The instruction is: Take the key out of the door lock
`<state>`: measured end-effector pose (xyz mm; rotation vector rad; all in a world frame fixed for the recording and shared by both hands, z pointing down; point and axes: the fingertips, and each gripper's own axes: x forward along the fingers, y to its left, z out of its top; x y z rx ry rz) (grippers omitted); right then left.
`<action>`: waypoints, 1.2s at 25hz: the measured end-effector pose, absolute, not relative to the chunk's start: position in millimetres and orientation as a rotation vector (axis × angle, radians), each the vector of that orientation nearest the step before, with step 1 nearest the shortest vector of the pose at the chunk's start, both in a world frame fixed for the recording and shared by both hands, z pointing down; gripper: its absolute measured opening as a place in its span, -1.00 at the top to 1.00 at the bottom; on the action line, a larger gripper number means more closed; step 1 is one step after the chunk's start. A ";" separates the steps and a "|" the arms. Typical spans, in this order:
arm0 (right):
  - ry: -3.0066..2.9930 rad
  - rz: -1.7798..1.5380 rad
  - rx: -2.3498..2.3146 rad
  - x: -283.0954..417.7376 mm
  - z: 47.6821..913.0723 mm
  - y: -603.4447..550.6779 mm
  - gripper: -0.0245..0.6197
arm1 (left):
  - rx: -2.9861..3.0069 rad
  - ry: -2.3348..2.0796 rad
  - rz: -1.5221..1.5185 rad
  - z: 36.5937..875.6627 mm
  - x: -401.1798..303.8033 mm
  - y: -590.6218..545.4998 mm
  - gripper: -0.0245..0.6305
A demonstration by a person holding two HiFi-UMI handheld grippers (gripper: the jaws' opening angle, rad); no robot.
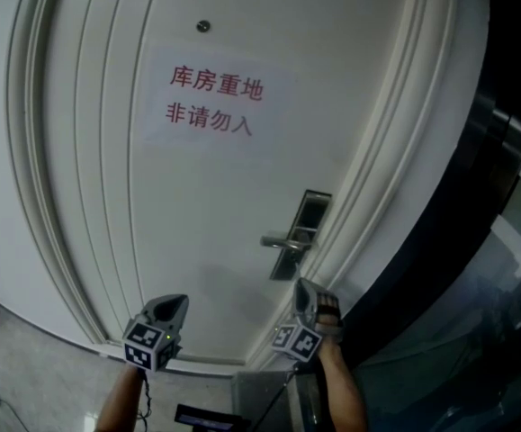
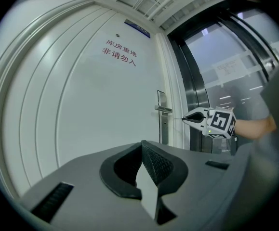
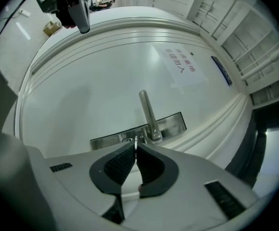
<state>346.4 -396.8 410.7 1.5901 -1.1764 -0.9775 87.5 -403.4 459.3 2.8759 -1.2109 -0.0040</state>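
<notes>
Jaws of right gripper (image 3: 136, 146) clamp the key (image 3: 136, 139), a thin silver blade seen edge-on, near the lock plate (image 3: 173, 124). Left gripper (image 2: 141, 145) jaws are together and empty.

white door (image 1: 197, 232); red lettering (image 1: 215, 99); silver lock plate (image 1: 309, 212).

White notice (image 1: 217, 99) with red print below peephole (image 1: 203, 26).

The lever handle (image 1: 282, 239) juts from the lock plate (image 1: 309, 210) close beside the right gripper (image 1: 303, 286), whose fingers (image 3: 122, 160) are closed on the key (image 3: 135, 141), crowding that approach. The stepped door frame (image 1: 372, 205) hems in the plate's right side. To the left the flat door (image 1: 179, 205) offers open room; the left gripper (image 1: 172, 302) hangs well back.
</notes>
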 end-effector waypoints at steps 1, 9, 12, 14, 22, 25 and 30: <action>-1.212 -0.963 1.616 343.5 410.3 -391.5 0.86 | 2.878 -1.210 -0.004 459.2 87.2 -402.2 0.90; -1.368 -0.855 1.781 331.5 410.1 -355.4 0.86 | 2.892 -1.189 -0.001 457.2 82.3 -394.2 0.90; -1.395 -0.825 1.822 327.8 412.6 -343.5 0.86 | 2.893 -1.188 -0.001 457.9 79.3 -391.0 0.90; -1.411 -0.801 1.852 325.2 413.4 -335.2 0.86 | 2.894 -1.187 -0.003 458.6 77.3 -388.7 0.90; -1.594 -0.623 2.011 317.0 425.6 -302.6 0.86 | 2.898 -1.186 -0.021 460.1 68.7 -378.5 0.90; -1.671 -0.545 2.096 314.9 429.1 -289.0 0.86 | 2.896 -1.187 -0.029 461.0 64.3 -375.1 0.90; -1.780 -0.422 2.184 308.0 433.4 -267.8 0.86 | 2.899 -1.187 -0.039 460.1 59.7 -371.7 0.90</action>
